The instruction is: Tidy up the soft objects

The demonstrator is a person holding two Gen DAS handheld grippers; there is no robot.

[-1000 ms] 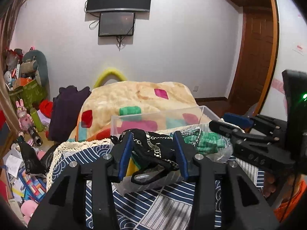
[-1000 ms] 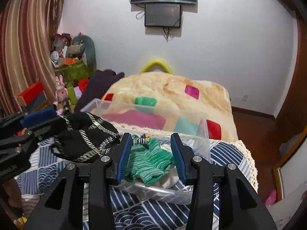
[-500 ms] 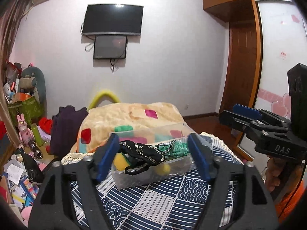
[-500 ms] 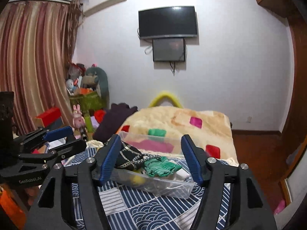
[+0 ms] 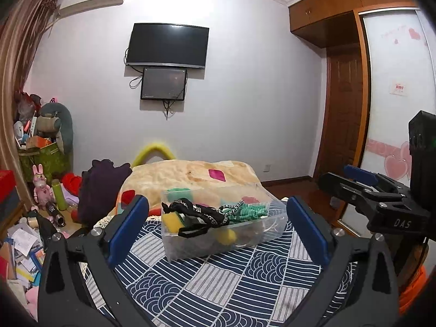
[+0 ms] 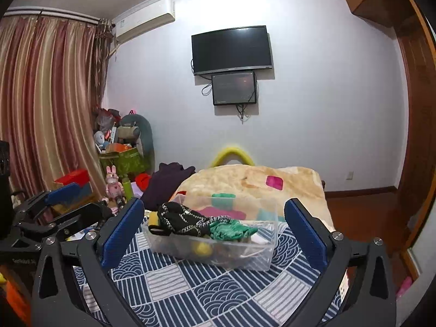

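Soft objects are being kept in the clear bin; both tongs are being held wide apart and empty.

The clear bin (image 5: 218, 234) is resting on the patterned bedcover (image 5: 231, 280), the black garment (image 5: 199, 215) and green knit (image 5: 248, 211) spilling over its rim. Overhanging fabric is best being tucked inward by left tongs (image 5: 218, 229) and right tongs (image 6: 212, 231), the bin being steadied.

Clear glossy plastic bin (image 5: 218, 248), knitted cloth inside; matt patterned tablecloth (image 5: 218, 286).
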